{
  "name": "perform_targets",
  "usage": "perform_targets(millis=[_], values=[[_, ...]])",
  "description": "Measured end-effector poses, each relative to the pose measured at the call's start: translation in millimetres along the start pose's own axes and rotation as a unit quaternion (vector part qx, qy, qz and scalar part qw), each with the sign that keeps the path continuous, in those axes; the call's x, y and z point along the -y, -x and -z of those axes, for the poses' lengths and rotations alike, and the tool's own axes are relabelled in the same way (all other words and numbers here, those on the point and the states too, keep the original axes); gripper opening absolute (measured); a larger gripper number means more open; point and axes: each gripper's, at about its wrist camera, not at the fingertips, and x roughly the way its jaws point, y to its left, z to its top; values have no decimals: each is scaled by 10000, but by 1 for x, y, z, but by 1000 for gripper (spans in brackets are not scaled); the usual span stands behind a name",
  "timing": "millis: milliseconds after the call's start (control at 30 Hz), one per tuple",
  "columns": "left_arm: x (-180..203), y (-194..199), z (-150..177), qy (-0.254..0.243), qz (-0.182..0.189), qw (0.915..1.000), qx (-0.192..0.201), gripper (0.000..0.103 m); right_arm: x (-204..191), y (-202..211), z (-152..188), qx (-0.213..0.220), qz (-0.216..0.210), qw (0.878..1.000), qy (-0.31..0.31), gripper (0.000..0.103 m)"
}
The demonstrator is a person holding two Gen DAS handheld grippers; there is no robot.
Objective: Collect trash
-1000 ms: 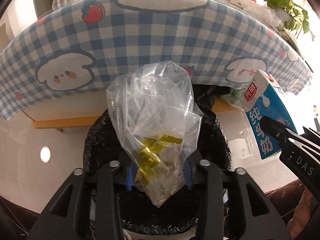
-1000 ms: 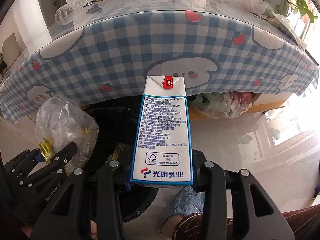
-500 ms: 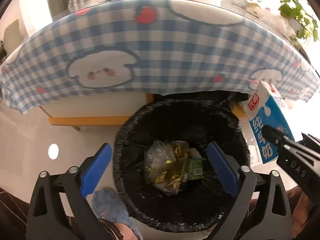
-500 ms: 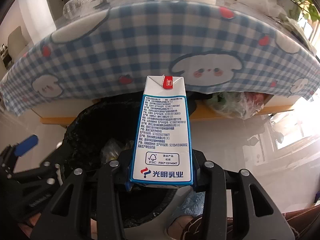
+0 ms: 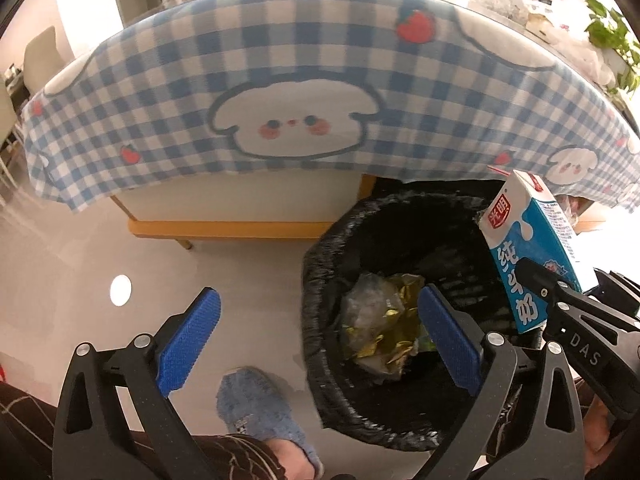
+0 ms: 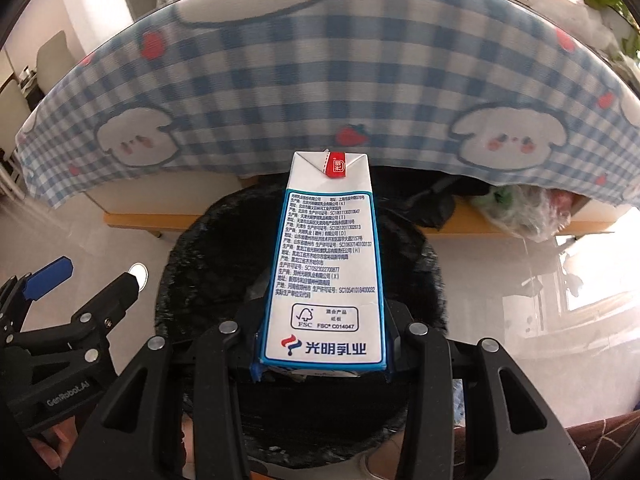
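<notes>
Your left gripper (image 5: 316,336) stands spread as wide as it goes, its blue pads (image 5: 188,344) gripping nothing; the jaws have just been opening, and nothing lies between them now but bare floor on the left and the near-left rim of the bin on the right. The clear plastic bag (image 5: 380,324) with its gold foil scraps lies crumpled at the bottom of the black-lined trash bin (image 5: 320,264), which stands on the pale floor just in front of the low table, partly under the hanging edge of the blue checked tablecloth (image 5: 280,60). Your right gripper (image 6: 320,364) is clamped on the lower end of the milk carton (image 6: 324,264), one finger pressed to each side, jaws partly closed. You hold the carton upright with its folded top pointing away from you, right above the bin's mouth; from the left wrist camera it shows at the bin's right rim. Your foot in a blue slipper (image 5: 260,412) rests on the floor just left of the bin, near you. A crumpled plastic bag (image 6: 528,212) sits under the table to the far right.
</notes>
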Motion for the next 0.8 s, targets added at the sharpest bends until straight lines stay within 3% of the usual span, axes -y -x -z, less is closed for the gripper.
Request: perform_targets(millis=[400, 800], values=[[-27, 8, -8, 354, 53, 9994, 3, 97, -17, 9, -7, 209, -154, 9995, 156, 40], [-18, 17, -14, 280, 90, 9995, 105, 97, 5, 31, -14, 426, 66, 9991, 58, 87]])
